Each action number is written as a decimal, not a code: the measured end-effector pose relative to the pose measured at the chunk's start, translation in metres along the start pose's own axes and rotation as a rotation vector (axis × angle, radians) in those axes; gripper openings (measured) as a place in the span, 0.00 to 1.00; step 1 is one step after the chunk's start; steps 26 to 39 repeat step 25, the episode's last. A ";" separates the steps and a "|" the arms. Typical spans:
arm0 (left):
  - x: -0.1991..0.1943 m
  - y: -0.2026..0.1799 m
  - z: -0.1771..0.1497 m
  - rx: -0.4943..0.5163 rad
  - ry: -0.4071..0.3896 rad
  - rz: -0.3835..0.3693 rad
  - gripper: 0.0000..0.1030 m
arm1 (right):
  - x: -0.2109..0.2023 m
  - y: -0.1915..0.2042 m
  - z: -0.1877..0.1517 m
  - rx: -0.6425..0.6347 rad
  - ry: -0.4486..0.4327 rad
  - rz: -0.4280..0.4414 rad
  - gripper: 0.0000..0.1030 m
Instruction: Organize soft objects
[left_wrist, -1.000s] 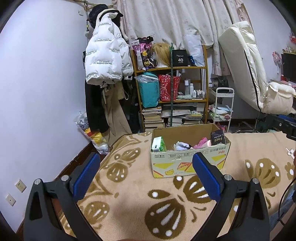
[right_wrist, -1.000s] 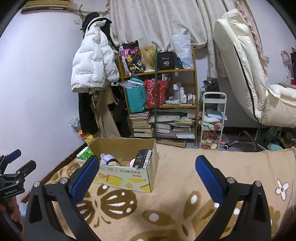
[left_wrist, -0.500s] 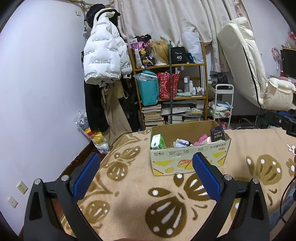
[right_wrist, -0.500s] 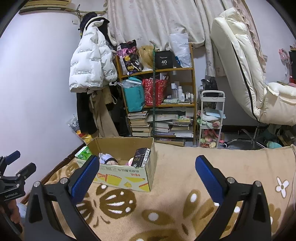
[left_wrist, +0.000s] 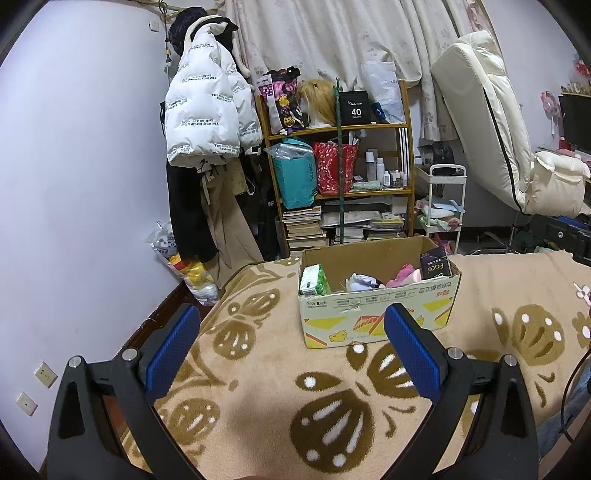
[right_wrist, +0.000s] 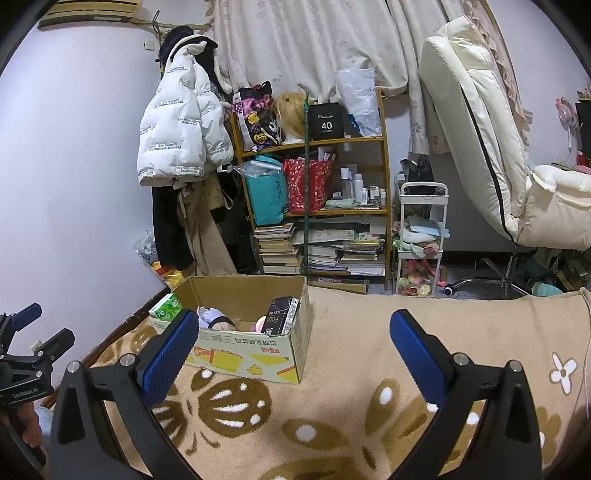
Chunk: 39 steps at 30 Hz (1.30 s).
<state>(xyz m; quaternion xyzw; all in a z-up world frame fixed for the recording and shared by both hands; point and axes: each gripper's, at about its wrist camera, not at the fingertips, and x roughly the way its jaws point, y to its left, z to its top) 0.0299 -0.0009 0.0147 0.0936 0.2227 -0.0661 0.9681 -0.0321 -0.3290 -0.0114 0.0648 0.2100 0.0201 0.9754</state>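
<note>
While both grippers hang above the tan fleece blanket with brown butterfly-like patterns (left_wrist: 258, 373), neither touches anything; the left gripper (left_wrist: 291, 347) has its blue-padded jaws spread wide with nothing between them, and the right gripper (right_wrist: 291, 347) likewise holds its blue-padded jaws far apart and empty; in the right wrist view the left gripper also shows at the left edge, gripped by a hand (right_wrist: 27, 424)

Ahead of the left gripper, near its right finger, an open-topped brown cardboard box with yellow and red print (left_wrist: 380, 317) sits on the blanket; in the right wrist view the same box lies ahead and to the left, behind the left finger's pad; inside it lie the soft things: a green-and-white tissue pack (left_wrist: 313, 280) leaning in the left corner, a small plush doll with a pale lilac cap (right_wrist: 216, 319) in the middle, a pink fluffy item (left_wrist: 404, 275) beside it, and a black tissue pack printed "Face" (left_wrist: 435, 264) upright against the right wall

Beyond the bed a wooden shelf unit crowded with bags, bottles and stacked books (left_wrist: 340, 184) stands against the wall; a white puffer jacket with printed text (left_wrist: 207, 118) hangs to its left; a cream padded reclining chair (right_wrist: 498, 147) stands to the right
</note>
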 end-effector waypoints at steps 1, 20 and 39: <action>0.000 -0.001 -0.001 0.000 0.000 0.000 0.96 | 0.000 0.001 0.001 0.001 0.000 0.000 1.00; 0.002 0.000 -0.002 0.004 0.001 0.001 0.96 | 0.000 0.001 0.000 0.001 0.000 -0.001 1.00; 0.002 0.001 -0.003 0.002 -0.001 0.000 0.96 | 0.000 0.001 0.001 0.001 0.000 0.000 1.00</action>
